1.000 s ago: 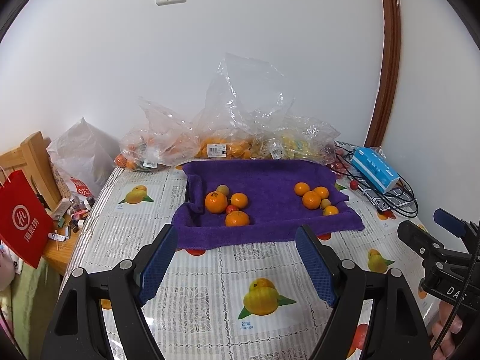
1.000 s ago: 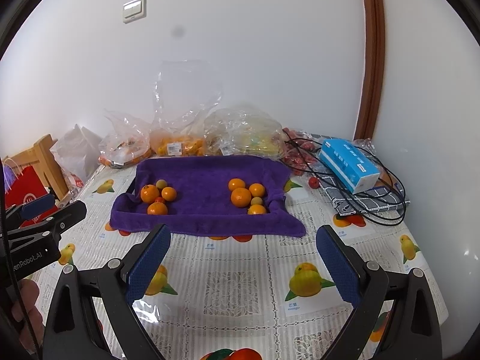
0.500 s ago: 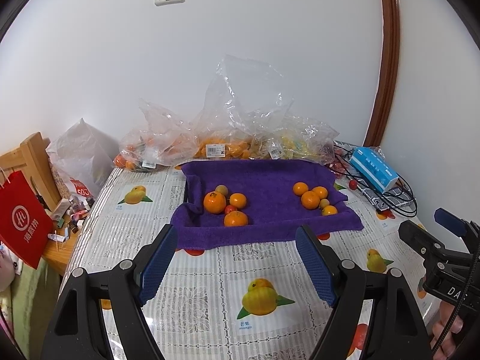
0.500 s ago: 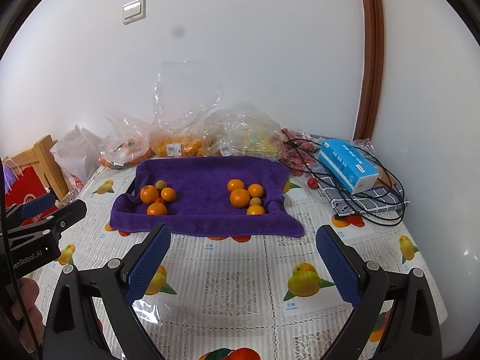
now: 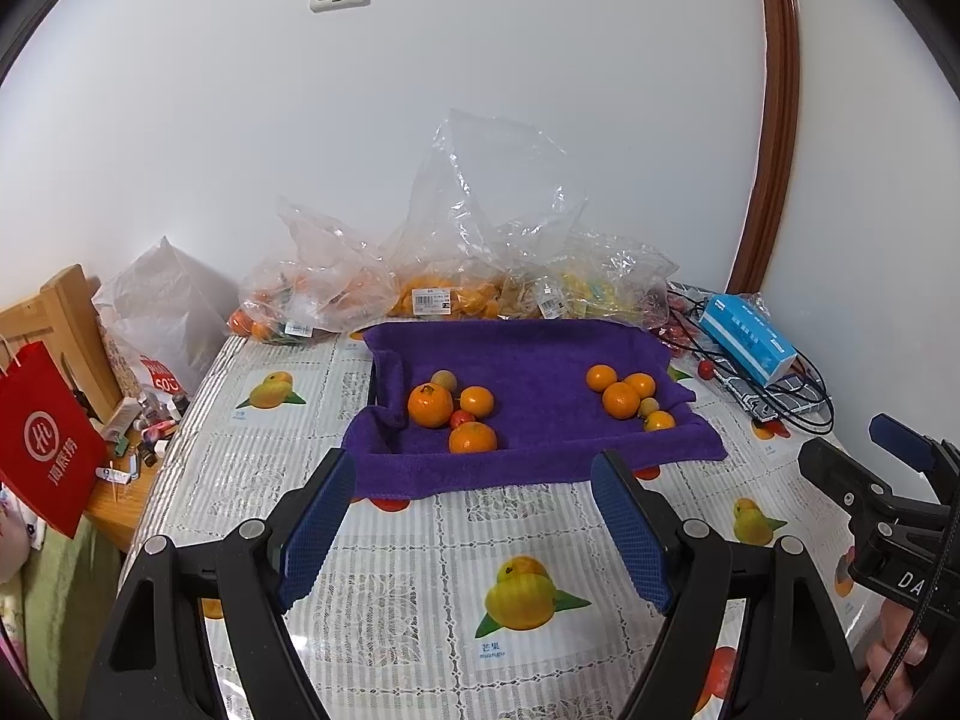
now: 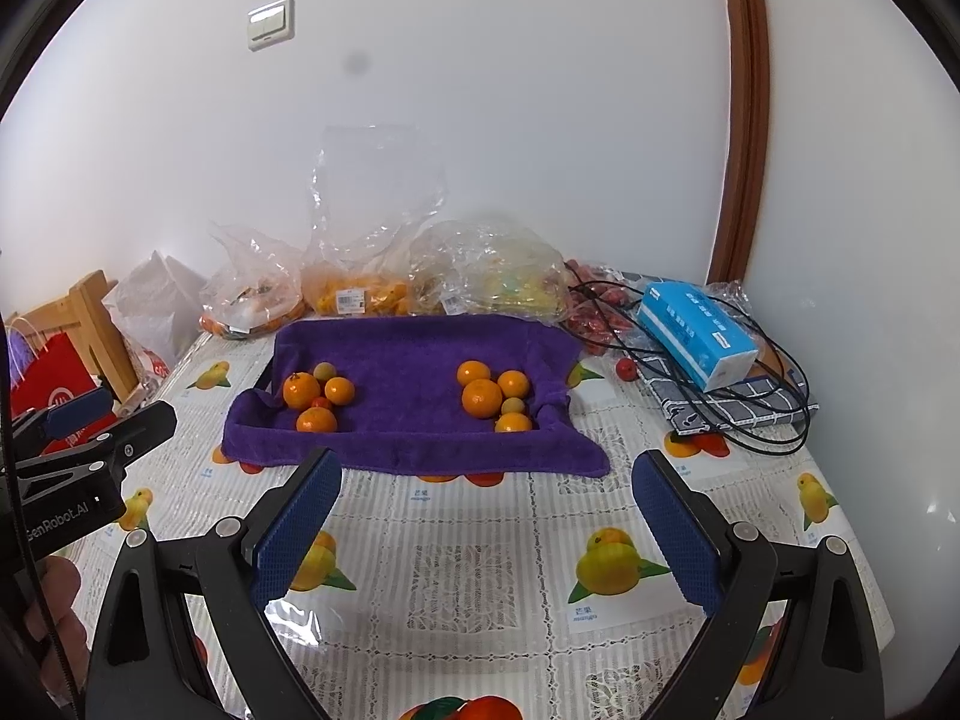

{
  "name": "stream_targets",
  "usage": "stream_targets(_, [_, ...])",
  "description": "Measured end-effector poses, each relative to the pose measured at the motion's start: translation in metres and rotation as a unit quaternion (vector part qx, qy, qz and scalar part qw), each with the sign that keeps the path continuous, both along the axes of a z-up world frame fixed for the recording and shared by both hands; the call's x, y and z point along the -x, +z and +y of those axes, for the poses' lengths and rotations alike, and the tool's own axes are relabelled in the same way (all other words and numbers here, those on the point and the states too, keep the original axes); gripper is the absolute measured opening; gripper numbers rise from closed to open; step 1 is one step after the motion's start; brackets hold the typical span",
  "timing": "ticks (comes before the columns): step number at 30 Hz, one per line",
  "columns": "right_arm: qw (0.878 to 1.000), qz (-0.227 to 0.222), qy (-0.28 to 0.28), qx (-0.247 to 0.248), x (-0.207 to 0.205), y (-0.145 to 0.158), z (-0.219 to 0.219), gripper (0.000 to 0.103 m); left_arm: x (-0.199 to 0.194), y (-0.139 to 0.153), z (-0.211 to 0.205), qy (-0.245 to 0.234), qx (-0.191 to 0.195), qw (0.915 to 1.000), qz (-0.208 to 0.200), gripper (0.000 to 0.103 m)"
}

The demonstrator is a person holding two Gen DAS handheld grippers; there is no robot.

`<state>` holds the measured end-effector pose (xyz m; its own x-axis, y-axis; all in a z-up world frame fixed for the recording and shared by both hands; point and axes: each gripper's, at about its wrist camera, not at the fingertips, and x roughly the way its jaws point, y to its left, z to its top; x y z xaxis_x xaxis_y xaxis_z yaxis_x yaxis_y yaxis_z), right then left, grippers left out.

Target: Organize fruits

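Spread over a fruit-printed tablecloth (image 5: 420,600), in front of clear plastic bags (image 5: 480,252) of produce: a purple towel (image 5: 528,354) with raised, rumpled edges. On the towel's left part, a cluster of three glossy oranges (image 5: 430,405) around a small red fruit (image 5: 461,418), with one pale brownish fruit behind. On the towel's right part, four smaller oranges (image 5: 621,399) and one pale fruit, touching. Nearer than the towel, the left gripper (image 5: 474,531), blue pads spread wide, nothing between. Likewise the right gripper (image 6: 483,525), parted and empty.
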<state>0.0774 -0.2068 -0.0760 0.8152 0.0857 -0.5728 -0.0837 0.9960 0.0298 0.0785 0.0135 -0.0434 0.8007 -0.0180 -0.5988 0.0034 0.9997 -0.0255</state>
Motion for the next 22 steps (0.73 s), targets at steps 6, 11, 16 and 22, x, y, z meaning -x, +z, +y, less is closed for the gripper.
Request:
stream_targets(6, [1.000,-0.001,0.001,-0.001,-0.0003,0.0007,-0.0008,0.097,0.0010,0.0005,-0.0001,-0.001,0.000,1.0000,-0.001,0.079])
stream_targets(11, [1.000,-0.001,0.001,-0.002,-0.0002,0.0004,-0.0001,0.097,0.0013,0.0003,-0.0005,0.000,0.001,1.0000,-0.001,0.079])
stream_targets(16, [1.000,-0.002,0.002,0.000,-0.0016,0.0014,-0.0012,0.097,0.0010,-0.0005,-0.0011,-0.001,-0.002,1.0000,-0.002,0.080])
stream_targets(22, [1.000,-0.001,0.003,-0.002,-0.0015,0.0008,-0.0018,0.097,-0.0040,-0.0034,-0.0028,-0.011,-0.007,0.9999,-0.005,0.081])
